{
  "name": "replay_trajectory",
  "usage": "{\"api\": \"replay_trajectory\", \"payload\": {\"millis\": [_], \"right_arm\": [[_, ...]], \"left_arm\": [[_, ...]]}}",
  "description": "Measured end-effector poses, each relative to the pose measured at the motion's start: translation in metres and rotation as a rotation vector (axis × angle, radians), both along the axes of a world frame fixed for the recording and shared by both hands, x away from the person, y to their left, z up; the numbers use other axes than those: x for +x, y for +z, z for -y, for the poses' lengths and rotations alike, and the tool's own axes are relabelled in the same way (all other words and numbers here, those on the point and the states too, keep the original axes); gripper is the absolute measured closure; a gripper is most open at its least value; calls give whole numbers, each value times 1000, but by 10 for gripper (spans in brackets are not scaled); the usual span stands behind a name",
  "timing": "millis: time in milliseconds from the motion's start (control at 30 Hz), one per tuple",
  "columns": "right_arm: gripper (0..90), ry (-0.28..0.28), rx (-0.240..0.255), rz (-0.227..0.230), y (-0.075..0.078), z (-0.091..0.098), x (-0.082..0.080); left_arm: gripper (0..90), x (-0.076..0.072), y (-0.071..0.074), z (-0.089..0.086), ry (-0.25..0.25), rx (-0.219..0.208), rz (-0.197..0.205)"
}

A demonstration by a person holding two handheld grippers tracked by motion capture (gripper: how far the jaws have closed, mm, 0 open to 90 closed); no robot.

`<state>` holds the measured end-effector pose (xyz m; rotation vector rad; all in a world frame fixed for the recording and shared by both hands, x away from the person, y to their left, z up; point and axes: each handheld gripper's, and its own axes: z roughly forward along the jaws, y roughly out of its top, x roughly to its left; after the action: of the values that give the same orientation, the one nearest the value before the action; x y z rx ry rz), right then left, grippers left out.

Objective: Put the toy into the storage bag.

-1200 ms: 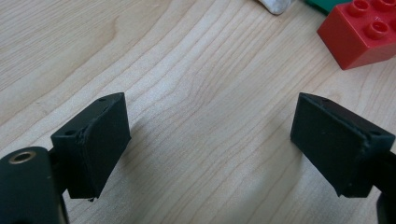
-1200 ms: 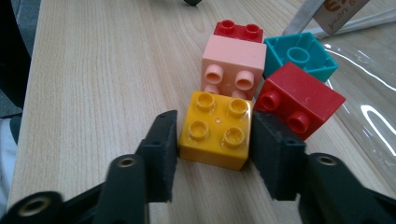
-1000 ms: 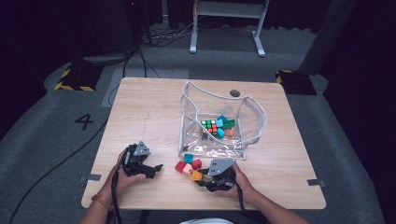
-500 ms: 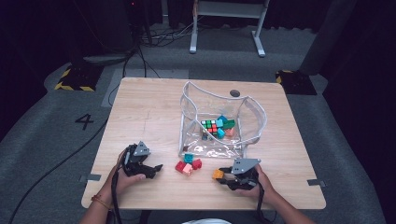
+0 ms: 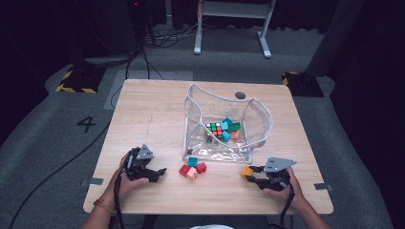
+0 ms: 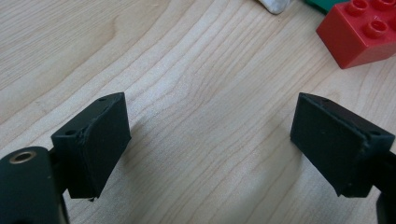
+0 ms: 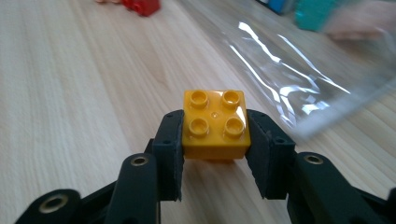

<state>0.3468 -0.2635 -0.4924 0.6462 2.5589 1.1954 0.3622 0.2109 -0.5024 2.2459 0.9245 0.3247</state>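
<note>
Up close on the right gripper view we see four studs on the orange brick it clamps just above the table; left gripper gapes, empty.

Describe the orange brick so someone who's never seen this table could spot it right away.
Start at the clear plastic bag in the middle of the wooden table, then look toward its near right corner. There the right hand-held gripper clamps the orange brick: the one orange piece, four studs on top, apart from the red cluster.
</note>
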Motion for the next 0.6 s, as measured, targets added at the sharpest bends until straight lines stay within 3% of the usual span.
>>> {"api": "replay_trajectory", "payload": {"millis": [267, 400, 600], "right_arm": [[591, -145, 65, 10, 15, 59, 11], [591, -196, 69, 41, 25, 74, 19], [591, -233, 73, 81, 38, 81, 32]], "left_arm": [[121, 0, 0, 0, -2, 6, 6], [121, 0, 0, 0, -2, 6, 6], [121, 0, 0, 0, -1, 6, 6]]}}
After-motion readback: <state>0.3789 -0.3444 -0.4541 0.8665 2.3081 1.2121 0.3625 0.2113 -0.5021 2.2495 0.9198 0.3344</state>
